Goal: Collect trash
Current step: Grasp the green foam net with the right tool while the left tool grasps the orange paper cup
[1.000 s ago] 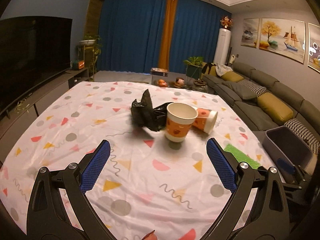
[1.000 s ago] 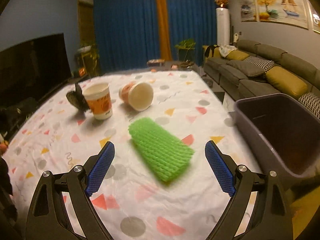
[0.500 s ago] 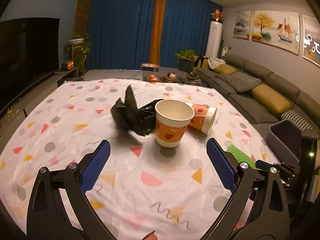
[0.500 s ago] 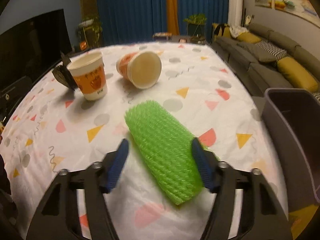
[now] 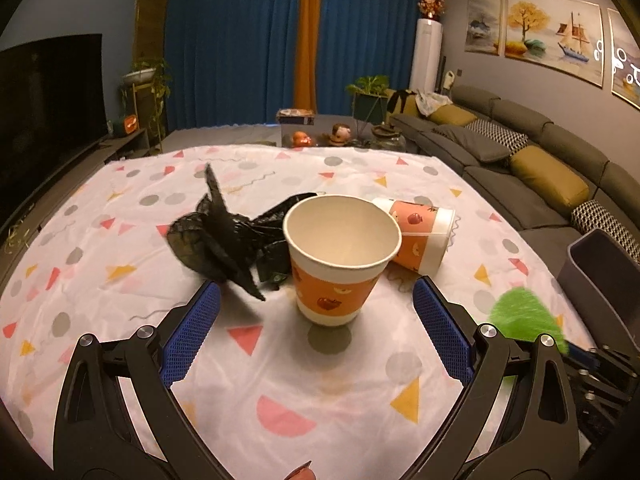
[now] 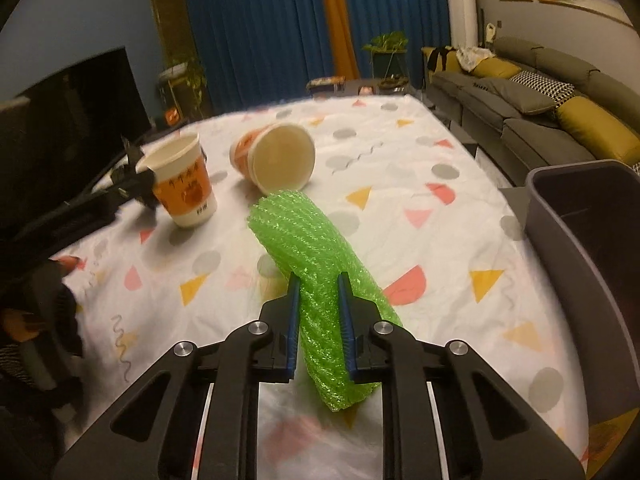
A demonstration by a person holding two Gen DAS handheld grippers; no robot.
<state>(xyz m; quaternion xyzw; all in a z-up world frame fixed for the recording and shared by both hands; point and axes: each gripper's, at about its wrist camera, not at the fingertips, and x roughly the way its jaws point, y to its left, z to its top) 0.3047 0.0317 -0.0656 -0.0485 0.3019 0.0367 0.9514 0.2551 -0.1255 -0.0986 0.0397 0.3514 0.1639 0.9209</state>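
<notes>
Both jaws now pinching foam sleeve point(image 6: 320, 272)

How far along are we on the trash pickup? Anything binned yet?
Nothing visibly binned: what shows of the grey bin looks empty. In hand: right hand-held gripper is shut on the green foam net. Left: upright cup, tipped cup, black bag; left hand-held gripper is open.

There are 2 paper cups: an upright cup point(image 5: 340, 258) and a tipped cup point(image 5: 420, 236). There is 1 black bag point(image 5: 228, 236), 1 green foam net point(image 6: 316, 276) and 1 gray bin point(image 6: 588, 264).
</notes>
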